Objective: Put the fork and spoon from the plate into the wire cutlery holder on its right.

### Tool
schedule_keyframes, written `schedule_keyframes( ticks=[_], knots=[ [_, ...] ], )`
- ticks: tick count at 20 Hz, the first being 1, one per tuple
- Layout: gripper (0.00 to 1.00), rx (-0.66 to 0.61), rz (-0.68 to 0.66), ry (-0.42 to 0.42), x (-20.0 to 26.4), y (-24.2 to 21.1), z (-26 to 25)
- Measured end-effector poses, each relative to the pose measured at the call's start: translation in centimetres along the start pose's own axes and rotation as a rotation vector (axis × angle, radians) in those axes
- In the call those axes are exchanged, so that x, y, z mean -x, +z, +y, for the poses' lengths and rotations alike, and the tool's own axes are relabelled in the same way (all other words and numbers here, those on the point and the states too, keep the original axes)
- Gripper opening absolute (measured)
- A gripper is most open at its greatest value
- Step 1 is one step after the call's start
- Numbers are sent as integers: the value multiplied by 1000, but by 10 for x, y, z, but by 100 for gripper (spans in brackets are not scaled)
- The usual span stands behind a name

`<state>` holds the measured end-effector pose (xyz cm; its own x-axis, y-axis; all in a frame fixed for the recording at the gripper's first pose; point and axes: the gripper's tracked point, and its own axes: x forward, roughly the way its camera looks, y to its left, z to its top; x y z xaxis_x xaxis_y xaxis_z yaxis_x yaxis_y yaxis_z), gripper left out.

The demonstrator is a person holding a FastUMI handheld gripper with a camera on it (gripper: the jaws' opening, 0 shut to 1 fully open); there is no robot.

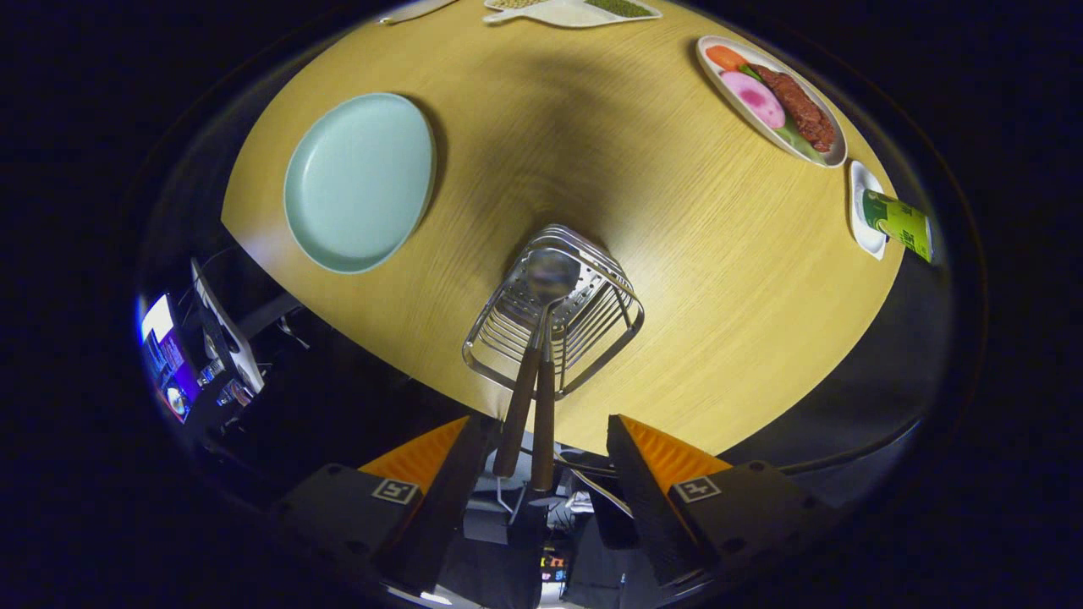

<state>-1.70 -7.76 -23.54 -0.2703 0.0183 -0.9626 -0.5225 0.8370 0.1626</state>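
The gripper [548, 461] is spread wide and grips nothing. Two brown handles rise into the gap between the fingers [440, 474], nearer the left finger, touching neither as far as can be judged.

Step in hand, as judged: release and withdrawal. Both utensils appear already seated in the holder [554, 309].
- Hold the fingers spread until they are above the handle ends.
- Withdraw straight back along the handle line; sideways travel could catch a handle and tip the holder.
- Watch the left finger in particular, since the handles stand closest to it.

Task items:
- The holder is a rounded basket of thin bright wire, standing on the counter [694, 279] just ahead of the fingers, near the counter's near edge.
- The spoon [550, 279] has a polished metal bowl lying inside the holder at its far side, and a dark wooden handle.
- The fork handle [516, 406] lies beside the spoon's, slightly left; its tines are hidden among the wires.
- The plate [360, 182] is pale blue-green, oval and bare, well beyond the left finger and apart from the holder.
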Motion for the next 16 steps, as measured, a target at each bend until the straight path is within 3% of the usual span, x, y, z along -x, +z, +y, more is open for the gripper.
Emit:
schedule_keyframes(
  ticks=[1, 8, 13, 16],
  knots=[
    [97, -7, -59, 15, 5, -1, 1],
    [97, -93, -593, 77, 79, 0, 9],
    [98, -229, -995, -33, 154, 5, -20],
    [100, -245, -1201, -82, 187, 3, -19]
  ],
)
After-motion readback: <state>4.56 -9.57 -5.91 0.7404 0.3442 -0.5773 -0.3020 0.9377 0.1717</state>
